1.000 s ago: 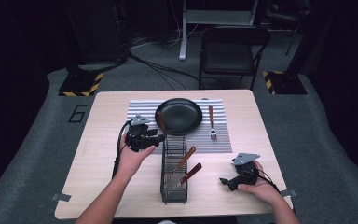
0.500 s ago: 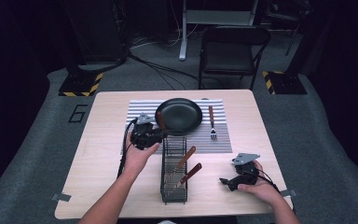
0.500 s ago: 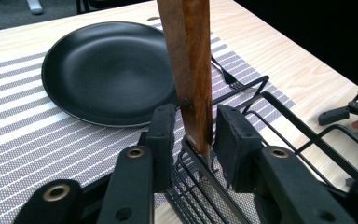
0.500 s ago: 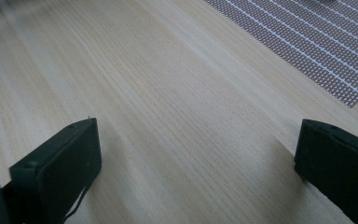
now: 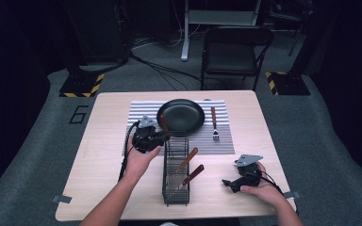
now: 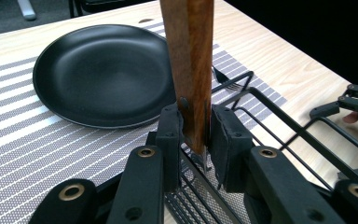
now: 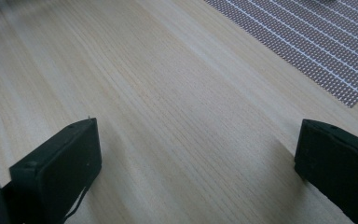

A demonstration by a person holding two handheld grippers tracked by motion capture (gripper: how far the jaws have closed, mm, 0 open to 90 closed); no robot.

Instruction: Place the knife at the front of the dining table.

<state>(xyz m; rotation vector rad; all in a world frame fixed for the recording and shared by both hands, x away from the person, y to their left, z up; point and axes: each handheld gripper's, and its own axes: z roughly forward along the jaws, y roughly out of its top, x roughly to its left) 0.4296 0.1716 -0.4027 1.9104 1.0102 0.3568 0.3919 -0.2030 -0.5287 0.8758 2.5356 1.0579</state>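
**Third utensil gripped at the basket; place setting partly laid**

The wooden-handled utensil (image 6: 189, 70) stands upright at the far end of the wire basket (image 5: 175, 193), its working end down inside the wires and not identifiable. The left gripper (image 6: 196, 135) has just been closing and now pinches the handle between both pads. Judged from the layout, the lift out of the basket is not yet made.

Done so far, apparently: a fork (image 5: 214, 123) lies on the striped placemat (image 5: 139, 113), right of the black plate (image 5: 181, 117). Left to do: two more wooden-handled utensils (image 5: 187, 167) lean in the basket.

The right gripper (image 5: 235, 181) rests on the table (image 5: 99, 141) at the near right, jaws spread, nothing between them.

Obstructions: the basket wires surround the gripped utensil, and the plate rim lies just beyond it. The mat left of the plate is bare.
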